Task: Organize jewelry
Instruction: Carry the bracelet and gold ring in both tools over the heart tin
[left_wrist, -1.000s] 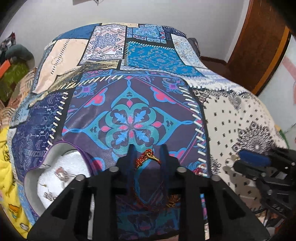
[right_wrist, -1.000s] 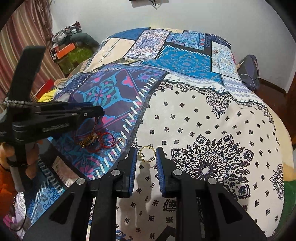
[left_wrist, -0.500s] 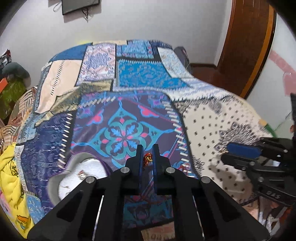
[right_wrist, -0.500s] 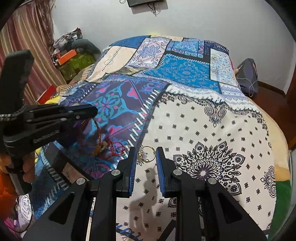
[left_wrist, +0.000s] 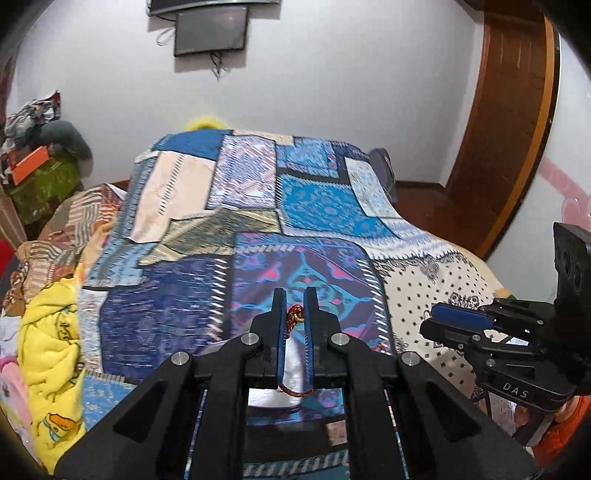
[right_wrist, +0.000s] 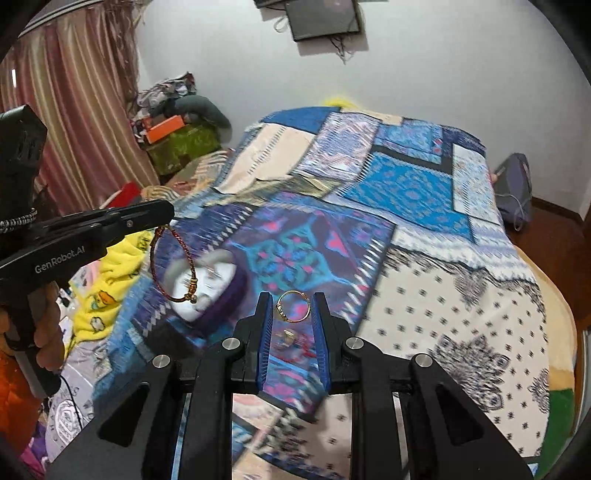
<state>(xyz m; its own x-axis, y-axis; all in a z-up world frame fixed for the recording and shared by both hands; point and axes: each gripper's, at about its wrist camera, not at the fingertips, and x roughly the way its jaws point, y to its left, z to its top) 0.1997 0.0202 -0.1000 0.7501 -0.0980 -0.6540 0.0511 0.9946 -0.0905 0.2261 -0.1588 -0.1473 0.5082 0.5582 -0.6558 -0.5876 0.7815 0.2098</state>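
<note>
My left gripper (left_wrist: 294, 317) is shut on a red cord bracelet (left_wrist: 291, 322) with gold beads and holds it in the air; the bracelet (right_wrist: 173, 269) hangs as a loop from the left gripper (right_wrist: 162, 218) in the right wrist view. My right gripper (right_wrist: 292, 308) is shut on a thin gold ring (right_wrist: 293, 306), lifted above the bedspread. A purple jewelry box (right_wrist: 210, 291) with a white lining lies open on the bed below the hanging bracelet; a sliver of its lining (left_wrist: 293, 365) shows between the left fingers. The right gripper (left_wrist: 458, 319) appears at the right of the left wrist view.
A patchwork bedspread (right_wrist: 406, 192) covers the bed. A small piece of jewelry (right_wrist: 284, 338) lies blurred on the cloth under the ring. A yellow blanket (left_wrist: 51, 350) lies at the left edge. Clothes and boxes (right_wrist: 177, 129) are piled by the curtain. A dark bag (right_wrist: 513, 184) sits on the floor.
Both grippers have risen well above the bed. The left carries the red bracelet up, hanging free. The right closed on the gold ring and lifted it off the cloth.
</note>
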